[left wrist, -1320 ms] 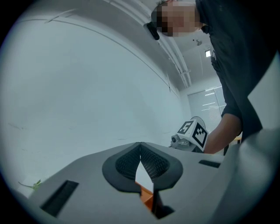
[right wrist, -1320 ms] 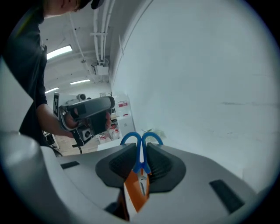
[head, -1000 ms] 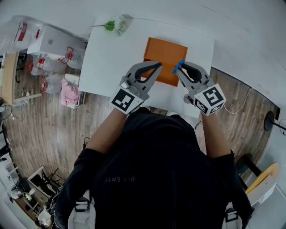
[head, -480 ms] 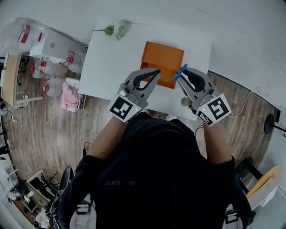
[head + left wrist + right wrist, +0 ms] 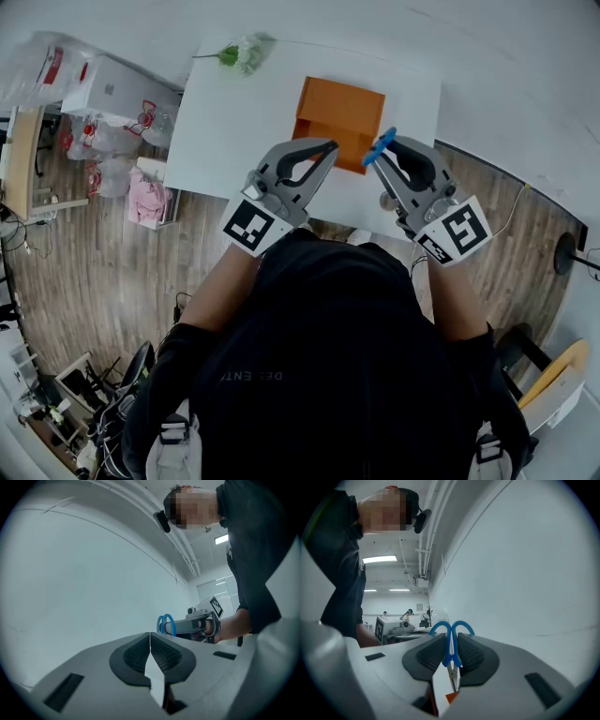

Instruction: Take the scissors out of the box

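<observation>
The orange box (image 5: pixel 342 108) sits on the white table (image 5: pixel 234 122), its front edge just beyond both grippers. My right gripper (image 5: pixel 384 152) is shut on the blue-handled scissors (image 5: pixel 380 147), held above the box's near right corner. In the right gripper view the blue handle loops (image 5: pixel 451 629) stick up past the pads and the blades hang between the jaws. My left gripper (image 5: pixel 328 147) hovers at the box's near left edge, shut with nothing in it; its pads (image 5: pixel 140 653) meet. The left gripper view shows the scissors (image 5: pixel 165 624) in the right gripper (image 5: pixel 174 626).
A white and green flower (image 5: pixel 242 52) lies at the table's far left corner. Left of the table, on the wood floor, are a white box (image 5: pixel 112 89), plastic bags and a pink item (image 5: pixel 147 197). A cable (image 5: pixel 511 220) runs across the floor at the right.
Both grippers have risen and drawn back toward the person. The scissors came up with the right gripper, from over the box's front edge to higher above it.
</observation>
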